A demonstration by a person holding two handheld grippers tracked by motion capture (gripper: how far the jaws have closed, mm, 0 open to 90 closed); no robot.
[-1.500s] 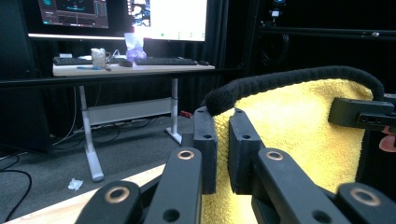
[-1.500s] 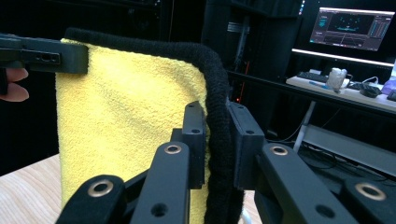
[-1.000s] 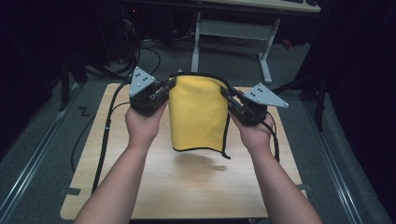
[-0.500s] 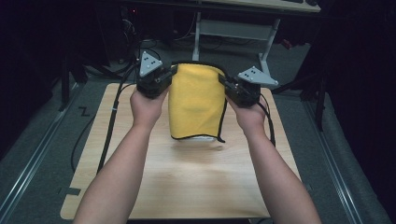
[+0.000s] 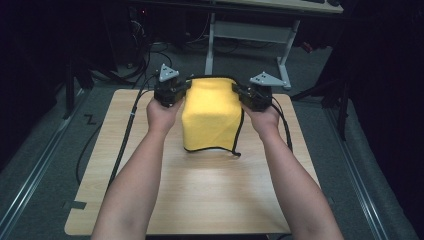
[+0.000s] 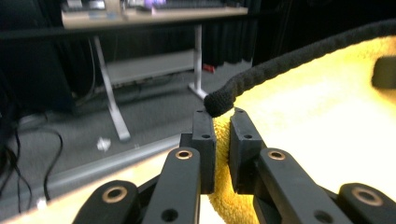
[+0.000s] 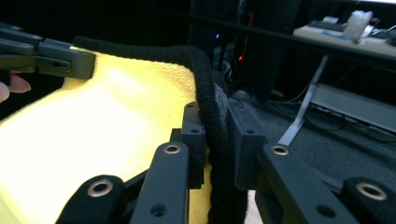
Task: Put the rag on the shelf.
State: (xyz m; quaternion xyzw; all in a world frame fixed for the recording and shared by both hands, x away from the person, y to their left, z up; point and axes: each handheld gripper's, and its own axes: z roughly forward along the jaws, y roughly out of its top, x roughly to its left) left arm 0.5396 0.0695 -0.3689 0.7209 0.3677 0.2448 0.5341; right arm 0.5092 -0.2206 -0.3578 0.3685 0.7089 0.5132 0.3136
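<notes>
You are holding the yellow terry cloth with black piping [image 5: 211, 115] above the pale wooden worktop [image 5: 200, 195], left tool [image 6: 222, 140] and right tool [image 7: 215, 140] each clamping a top corner, so laying or folding is probably still pending.

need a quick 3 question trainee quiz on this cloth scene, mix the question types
1. True or false: the yellow cloth lies flat on the wooden table.
2. What colour is the cloth's edging?
3. The right gripper has its fingers: A) open above the cloth B) shut on the cloth's edge C) resting on the table.

Key: 1 false, it hangs between the left gripper and the right gripper. 2 black. 3 B.
</notes>
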